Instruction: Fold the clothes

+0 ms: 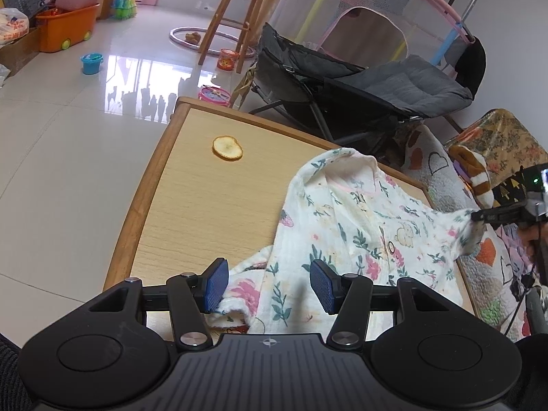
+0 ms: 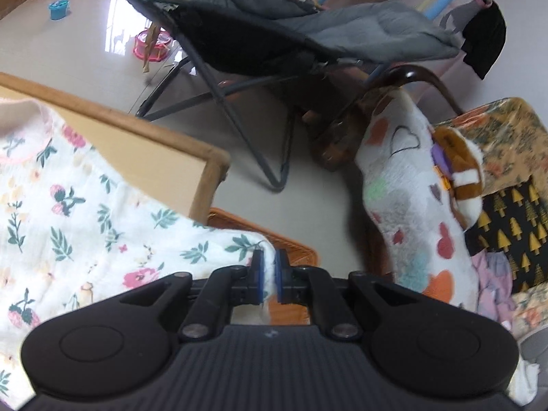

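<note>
A white floral baby garment (image 1: pixel 346 219) lies rumpled on the right half of a light wooden table (image 1: pixel 191 198). My left gripper (image 1: pixel 269 284) is open, its blue pads either side of the garment's near edge. My right gripper (image 2: pixel 269 274) is shut on the garment's right corner (image 2: pixel 263 250), held off the table's right edge. It shows in the left wrist view (image 1: pixel 479 217) pinching that corner. The garment (image 2: pixel 78 212) spreads to the left in the right wrist view, its pink-trimmed neckline at far left.
A round yellowish slice (image 1: pixel 227 148) lies on the table's far part. A grey folding chair (image 1: pixel 376 85) stands behind the table. A heart-patterned blanket (image 2: pixel 411 212) and cushions lie to the right. Toys and an orange bin (image 1: pixel 65 27) sit on the tiled floor.
</note>
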### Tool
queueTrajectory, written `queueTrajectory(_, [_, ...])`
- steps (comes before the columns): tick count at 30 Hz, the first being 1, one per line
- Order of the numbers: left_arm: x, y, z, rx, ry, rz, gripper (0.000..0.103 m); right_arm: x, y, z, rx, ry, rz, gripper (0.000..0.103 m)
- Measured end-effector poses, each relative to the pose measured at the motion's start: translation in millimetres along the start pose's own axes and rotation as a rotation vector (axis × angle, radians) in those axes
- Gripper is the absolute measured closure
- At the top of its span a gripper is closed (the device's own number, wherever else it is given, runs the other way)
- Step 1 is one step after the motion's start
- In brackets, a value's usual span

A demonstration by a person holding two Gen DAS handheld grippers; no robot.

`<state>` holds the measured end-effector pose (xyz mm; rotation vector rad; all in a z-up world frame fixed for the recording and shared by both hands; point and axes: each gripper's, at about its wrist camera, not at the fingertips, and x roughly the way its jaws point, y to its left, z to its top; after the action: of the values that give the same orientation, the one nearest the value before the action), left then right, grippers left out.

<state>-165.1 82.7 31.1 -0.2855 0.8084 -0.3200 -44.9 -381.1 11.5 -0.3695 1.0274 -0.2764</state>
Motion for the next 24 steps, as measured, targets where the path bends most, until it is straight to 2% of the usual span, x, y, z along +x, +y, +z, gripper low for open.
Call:
queueTrajectory(7, [1, -1, -3, 0.014, 0.006, -0.003, 0.047, 11, 4, -17, 0.014, 0.000, 0.016, 0.093])
queueTrajectory(9, [0, -1, -3, 0.011, 0.002, -0.020, 0.047, 12, 0, -20, 0.022, -0.010, -0.002, 0.090])
queueTrajectory(11, [-1, -1, -3, 0.012, -0.004, -0.034, 0.047, 10, -4, -23, 0.038, -0.024, -0.040, 0.077])
queueTrajectory(13, [-2, -3, -4, 0.020, -0.010, -0.039, 0.047, 6, -10, -25, 0.052, -0.042, -0.073, 0.071])
queueTrajectory(18, [-8, -7, -3, 0.050, -0.061, -0.007, 0.047, -8, -26, -29, 0.087, -0.077, -0.123, 0.066])
queueTrajectory(20, [-14, -6, -1, 0.055, -0.101, 0.000, 0.046, -14, -32, -32, 0.109, -0.090, -0.123, 0.065])
queueTrajectory(22, [-15, -4, 2, 0.039, -0.111, -0.026, 0.045, -25, -36, -38, 0.145, -0.104, -0.100, 0.065])
queueTrajectory(24, [-13, -4, 5, 0.027, -0.104, -0.055, 0.045, -40, -35, -45, 0.190, -0.125, -0.038, 0.065])
